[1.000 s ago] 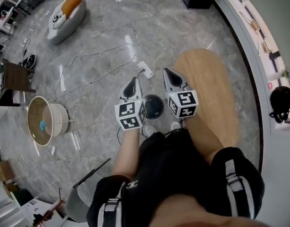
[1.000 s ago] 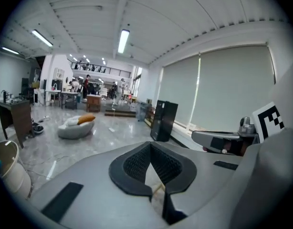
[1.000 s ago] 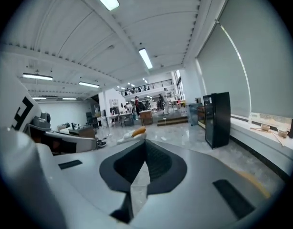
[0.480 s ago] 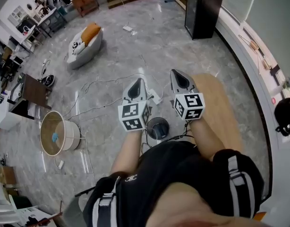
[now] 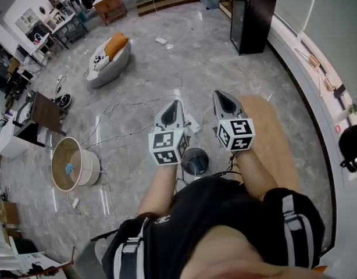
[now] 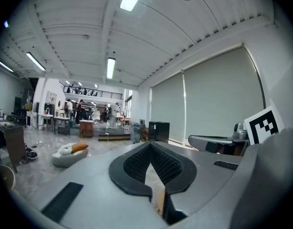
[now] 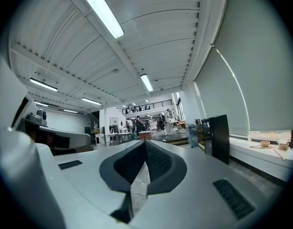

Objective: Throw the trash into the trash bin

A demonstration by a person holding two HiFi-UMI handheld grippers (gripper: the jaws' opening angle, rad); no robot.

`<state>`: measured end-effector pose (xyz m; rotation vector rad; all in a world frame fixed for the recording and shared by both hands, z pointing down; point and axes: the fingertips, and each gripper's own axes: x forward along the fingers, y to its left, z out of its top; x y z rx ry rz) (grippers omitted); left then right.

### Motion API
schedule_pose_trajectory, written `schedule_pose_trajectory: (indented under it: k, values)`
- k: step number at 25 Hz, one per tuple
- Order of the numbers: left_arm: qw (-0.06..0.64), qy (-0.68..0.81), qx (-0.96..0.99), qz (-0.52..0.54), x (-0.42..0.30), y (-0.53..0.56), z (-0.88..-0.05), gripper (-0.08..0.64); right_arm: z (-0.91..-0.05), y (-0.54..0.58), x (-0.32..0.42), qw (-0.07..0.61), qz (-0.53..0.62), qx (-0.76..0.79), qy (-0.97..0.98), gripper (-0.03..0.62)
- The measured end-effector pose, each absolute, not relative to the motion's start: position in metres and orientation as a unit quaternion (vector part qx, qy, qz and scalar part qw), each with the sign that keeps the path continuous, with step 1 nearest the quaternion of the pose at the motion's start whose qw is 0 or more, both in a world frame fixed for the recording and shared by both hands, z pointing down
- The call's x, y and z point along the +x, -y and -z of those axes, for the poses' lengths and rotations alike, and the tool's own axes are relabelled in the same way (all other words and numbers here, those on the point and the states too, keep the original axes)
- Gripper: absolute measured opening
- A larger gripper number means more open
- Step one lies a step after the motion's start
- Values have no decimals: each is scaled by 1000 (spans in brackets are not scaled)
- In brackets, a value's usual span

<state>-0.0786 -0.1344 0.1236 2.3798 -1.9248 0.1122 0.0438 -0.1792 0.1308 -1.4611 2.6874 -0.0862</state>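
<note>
**Both tongs shut & empty, bin on floor below them**

Head view: L tongs & R tongs are held side by side in front of the person, pointing away over the grey marble floor. Each pair of jaws comes to a closed point w/ nothing in it. Trash bin is small, dark & round, standing on the floor. In the pic it sits btwn the two marker cubes & just under them, nearer the person's body than the jaw tips. It touches neither tongs, and both are held up above it. Bin's inside is dark, so contents can't be made out. Cables trail over the floor ahead of L tongs. A tan oval surface lies under the R side. Far L is a round tan basket w/ a blue bit inside, well apart from both tongs.

Left gripper view: jaw tips meet at the front, w/ only a thin slit further back showing floor. Nothing is gripped. View runs level across the room to a white beanbag w/ orange cushion & a black cabinet.

Right gripper view: same here, tips together, slit behind them, nothing held. The cabinet stands to the R, beside a window ledge.
</note>
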Motion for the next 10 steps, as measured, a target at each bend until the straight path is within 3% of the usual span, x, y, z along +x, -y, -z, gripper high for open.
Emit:
schedule_pose_trajectory:
  k: [10]
  values:
    - [47,634,771,-33,-80,132,-122,12,-118,178,48,62,33,-459,-885,12]
